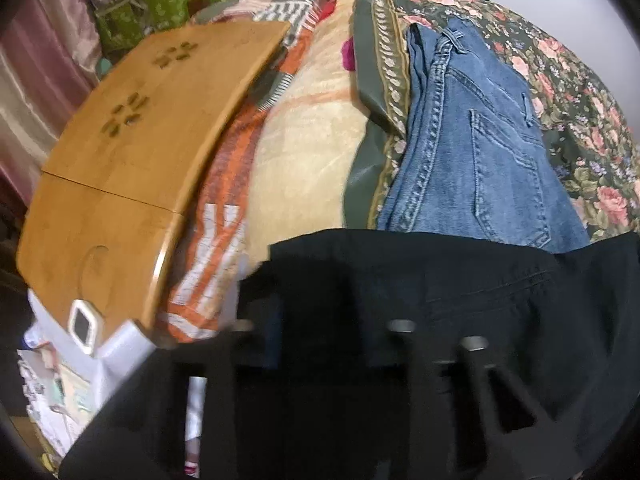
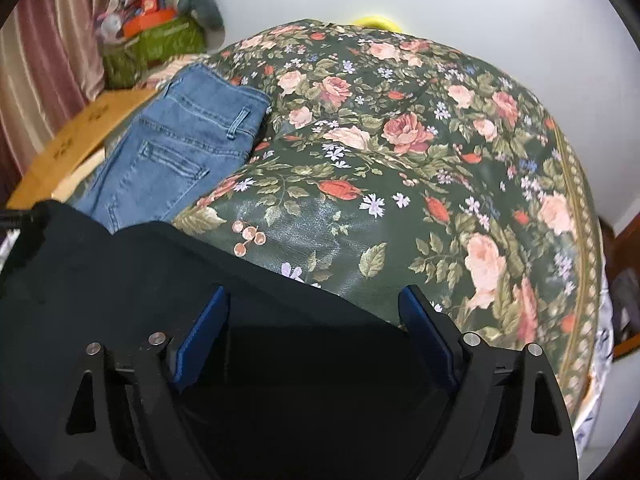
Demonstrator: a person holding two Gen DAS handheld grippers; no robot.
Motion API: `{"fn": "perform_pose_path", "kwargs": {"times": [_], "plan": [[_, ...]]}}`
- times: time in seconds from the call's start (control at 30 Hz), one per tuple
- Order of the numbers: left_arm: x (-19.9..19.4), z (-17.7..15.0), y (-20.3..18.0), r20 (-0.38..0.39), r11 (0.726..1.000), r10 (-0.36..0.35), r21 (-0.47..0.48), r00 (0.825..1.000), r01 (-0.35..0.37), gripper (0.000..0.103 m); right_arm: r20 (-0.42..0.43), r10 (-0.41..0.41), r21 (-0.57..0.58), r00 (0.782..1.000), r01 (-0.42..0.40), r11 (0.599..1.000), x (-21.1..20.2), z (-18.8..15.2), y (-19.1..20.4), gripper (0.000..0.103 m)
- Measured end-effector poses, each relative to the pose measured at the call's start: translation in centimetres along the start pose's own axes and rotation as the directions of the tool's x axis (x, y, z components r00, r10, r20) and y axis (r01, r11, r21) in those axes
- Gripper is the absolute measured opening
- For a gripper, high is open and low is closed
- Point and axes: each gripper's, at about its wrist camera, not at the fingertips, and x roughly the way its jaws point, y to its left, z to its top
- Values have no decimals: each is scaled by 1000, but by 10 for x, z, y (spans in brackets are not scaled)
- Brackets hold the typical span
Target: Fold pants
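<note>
Black pants lie across the near edge of the floral bed cover and fill the bottom of both views. My left gripper is dark and blurred against the black cloth; how its jaws stand is hidden. My right gripper is open, its blue pads wide apart over the black pants, holding nothing. Folded blue jeans lie beyond the black pants, also in the right wrist view.
A dark green floral cover spreads over the bed. A wooden lap table sits at the left on an orange striped cloth. A green bag of clutter stands at the back left by pink curtains.
</note>
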Motion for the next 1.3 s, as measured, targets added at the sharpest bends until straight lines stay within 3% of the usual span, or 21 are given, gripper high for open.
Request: {"fn": "perform_pose_path", "kwargs": {"times": [0.13,0.23,0.27,0.3,0.43,0.7,0.83,1.13,1.3], "plan": [[-6,0,1,-8,999,-30,-23,1000,30,8,34,1,-12,999,0,1000,-3,-5,6,62],[-19,0,-5,18,1000,-15,-7,1000,15,7,35,7,-44,999,-5,999,-4,-6,16,32],[-23,0,-7,29,1000,-10,1,1000,10,6,27,13,-56,1000,-12,998,-5,-5,20,13],[-33,1,-10,54,1000,-3,13,999,2,6,9,31,-63,999,-30,998,-5,-4,23,4],[-72,3,-11,143,999,21,23,989,-25,6,26,-2,-77,1000,4,997,-16,-3,26,4],[-146,-3,-5,257,996,58,50,965,-73,6,199,-39,33,979,33,999,-100,-3,11,4],[-170,-25,-7,296,993,74,70,952,-98,6,248,-49,13,967,47,999,-136,-19,28,4],[-211,-102,17,314,999,-16,55,949,-1,6,246,-11,19,969,6,1000,-178,-84,48,4],[-219,-144,29,311,999,-22,39,950,10,6,217,24,15,976,-28,999,-185,-122,61,4]]}}
